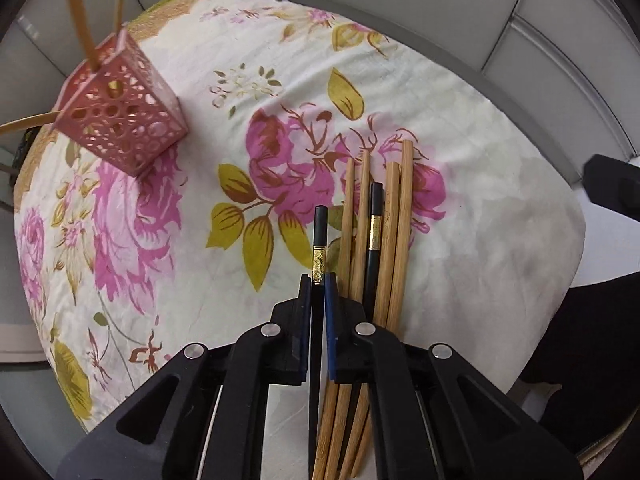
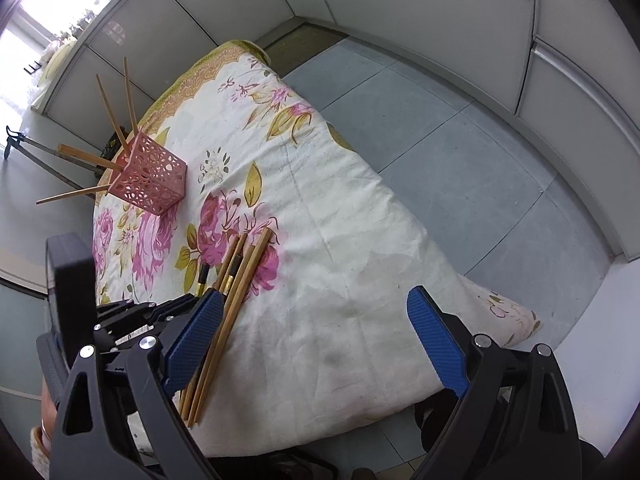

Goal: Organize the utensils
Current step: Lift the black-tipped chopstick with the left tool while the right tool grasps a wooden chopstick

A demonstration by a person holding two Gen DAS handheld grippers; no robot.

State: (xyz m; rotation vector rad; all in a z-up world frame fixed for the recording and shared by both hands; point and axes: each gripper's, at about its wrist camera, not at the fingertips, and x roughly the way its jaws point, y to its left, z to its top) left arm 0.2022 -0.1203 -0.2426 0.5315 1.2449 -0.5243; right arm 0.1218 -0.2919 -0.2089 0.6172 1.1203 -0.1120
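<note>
Grey floor tiles and pale panelled walls surround a tabletop (image 2: 360, 280) draped in a cream cloth printed with pink roses and olive leaves.

Seen from the left wrist, the left hand-held gripper (image 1: 319, 284) has its jaws pressed together on a black chopstick (image 1: 320, 236) with a gold band; the stick runs straight up between the pads and its top end stands clear above them. Just right of that grip lies a bundle on the cloth: 4 bamboo chopsticks (image 1: 394, 240) side by side and a second black chopstick (image 1: 374, 224), also gold-banded, tucked among them. Their lower ends run under the gripper body and out of the bottom of the picture.

A pink perforated holder (image 1: 124, 120) stands well apart at the far left of the cloth, with bamboo chopsticks leaning out of it; their upper ends are cut off by the frame edge in this view.

From the right wrist, the right hand-held gripper (image 2: 316, 340) hangs over bare cloth with its blue pads spread wide and nothing between them. Its left pad overlaps the bundle in the picture; whether it touches the sticks cannot be told. The left gripper's black body shows at the lower left, partly blocking the gripped chopstick. The holder there carries 4 bamboo chopsticks (image 2: 108, 108) fanned outward.
</note>
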